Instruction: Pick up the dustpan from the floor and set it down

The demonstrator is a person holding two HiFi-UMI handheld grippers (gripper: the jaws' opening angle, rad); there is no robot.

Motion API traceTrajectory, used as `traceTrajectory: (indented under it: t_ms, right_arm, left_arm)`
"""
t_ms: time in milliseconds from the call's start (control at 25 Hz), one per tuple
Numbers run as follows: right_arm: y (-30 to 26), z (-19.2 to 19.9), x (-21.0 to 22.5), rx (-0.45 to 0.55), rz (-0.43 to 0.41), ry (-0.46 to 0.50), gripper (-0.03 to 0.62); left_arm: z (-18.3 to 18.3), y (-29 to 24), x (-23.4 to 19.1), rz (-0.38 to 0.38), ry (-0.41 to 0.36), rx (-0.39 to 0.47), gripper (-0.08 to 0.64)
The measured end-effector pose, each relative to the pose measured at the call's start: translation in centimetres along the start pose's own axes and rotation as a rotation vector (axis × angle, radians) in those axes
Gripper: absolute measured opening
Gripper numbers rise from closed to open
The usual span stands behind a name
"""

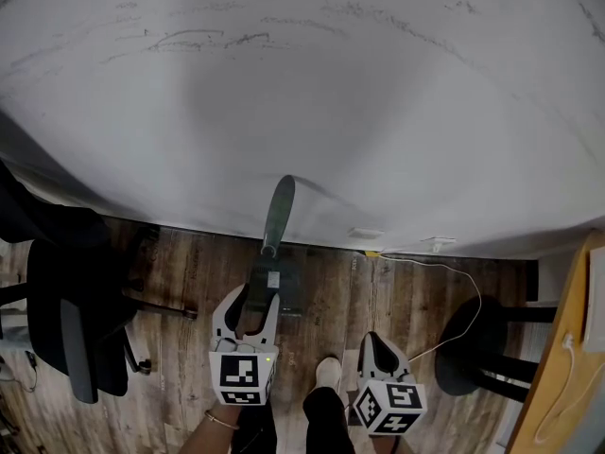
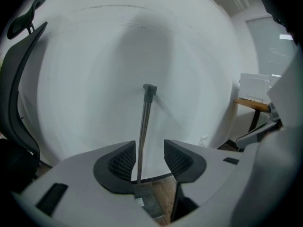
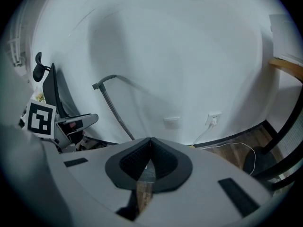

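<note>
The long-handled dustpan point(image 1: 280, 218) stands on the wooden floor with its handle leaning against the white wall; its dark pan point(image 1: 286, 289) rests by the baseboard. My left gripper point(image 1: 251, 303) is open around the lower handle. In the left gripper view the metal handle point(image 2: 144, 126) runs up between the pads point(image 2: 122, 161) without either pad pressing on it, closer to the left one. My right gripper point(image 1: 378, 344) hangs to the right, shut with nothing in it point(image 3: 150, 151). From the right gripper view the handle point(image 3: 113, 109) slants up the wall at left.
A black office chair point(image 1: 66, 324) stands at the left. A black stool base point(image 1: 480, 343) and a wooden table edge point(image 1: 565, 348) are at the right. A white cable point(image 1: 456, 287) runs from a wall outlet point(image 1: 438, 245). The person's shoe point(image 1: 328, 373) is between the grippers.
</note>
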State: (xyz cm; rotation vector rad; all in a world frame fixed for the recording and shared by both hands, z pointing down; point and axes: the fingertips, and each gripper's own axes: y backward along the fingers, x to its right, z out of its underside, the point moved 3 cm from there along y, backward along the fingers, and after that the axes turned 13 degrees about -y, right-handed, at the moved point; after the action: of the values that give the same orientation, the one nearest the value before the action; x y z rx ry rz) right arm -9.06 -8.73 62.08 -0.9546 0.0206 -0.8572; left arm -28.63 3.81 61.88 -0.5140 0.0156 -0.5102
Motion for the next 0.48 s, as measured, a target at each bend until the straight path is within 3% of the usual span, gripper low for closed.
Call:
traceTrajectory:
  t_ms: [480]
  right_arm:
    - [-0.3, -0.1, 0.7, -0.005, 0.010, -0.003, 0.032]
  left_arm:
    - [-0.1, -3.7, -0.5, -0.015, 0.013, -0.003, 0.199]
